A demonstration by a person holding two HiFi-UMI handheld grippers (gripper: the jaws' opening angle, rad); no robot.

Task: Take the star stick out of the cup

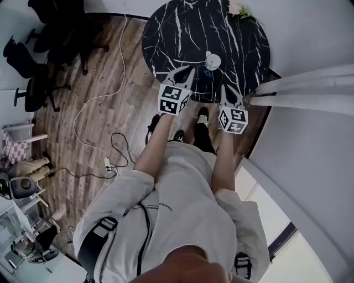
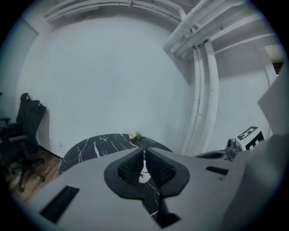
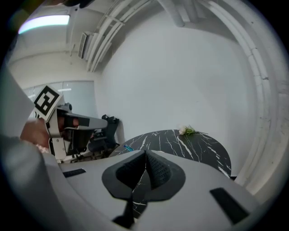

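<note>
Brown wood floor (image 1: pixel 94 127) all around. Round black table (image 1: pixel 182 33) with white lines, up against the white wall. Person in a light shirt (image 1: pixel 182 199), seen from above, both arms stretched toward the table. White pipes (image 1: pixel 310 94) at the right. Dark chairs (image 1: pixel 33 77) well off to the left, and a thin cable (image 1: pixel 91 105) lying on the floor. Left gripper (image 1: pixel 188 71) over the near edge of the table, jaws pressed together with nothing between them. Right gripper (image 1: pixel 224 88) near it, jaws pressed together too, holding nothing. White cup (image 1: pixel 213 61) on the table, near the left gripper's tip but not touching. Small flowers (image 1: pixel 239 10) at the far edge of the table. Star stick (image 1: pixel 209 54) poking out of the cup, too tiny to see well.
</note>
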